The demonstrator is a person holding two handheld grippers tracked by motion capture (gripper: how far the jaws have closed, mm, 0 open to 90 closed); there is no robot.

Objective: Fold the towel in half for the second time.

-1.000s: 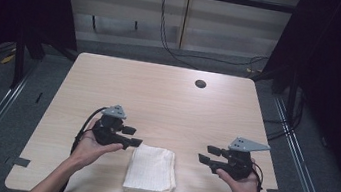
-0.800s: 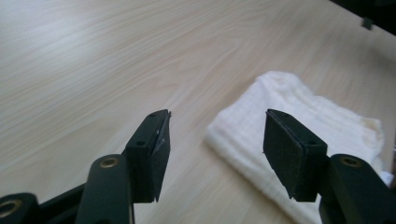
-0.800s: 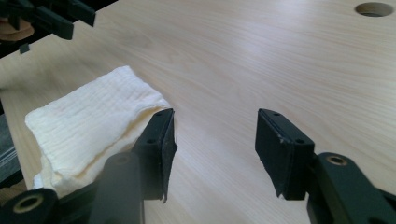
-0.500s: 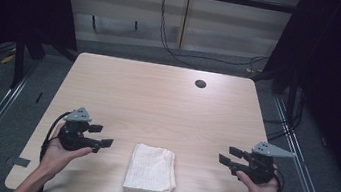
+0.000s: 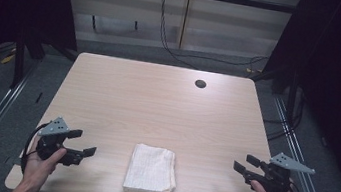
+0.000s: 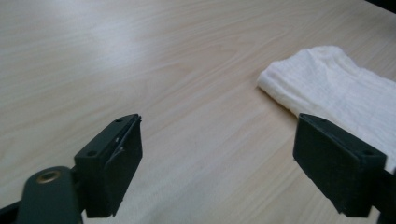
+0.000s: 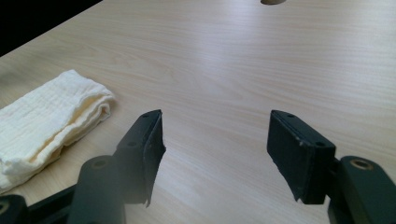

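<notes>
- Fingers (image 6: 109, 170) on my left gripper (image 5: 69, 143) are standing spread, having just been opening, with nothing between them.
- Fingers (image 7: 142, 154) on my right gripper (image 5: 249, 167) are likewise gaping, just widened, over bare counter (image 5: 157, 104).
- I am seeing the folded towel (image 5: 151, 170) lying near the counter's front edge, between both grippers, well apart from each.

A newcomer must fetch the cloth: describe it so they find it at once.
Start at the pale wooden table and go to its near edge, midway between the two hand-held grippers. There lies the folded cloth, cream-white, ribbed and soft, the one fabric thing on the bare wood; the dark round hole is far across.
</notes>
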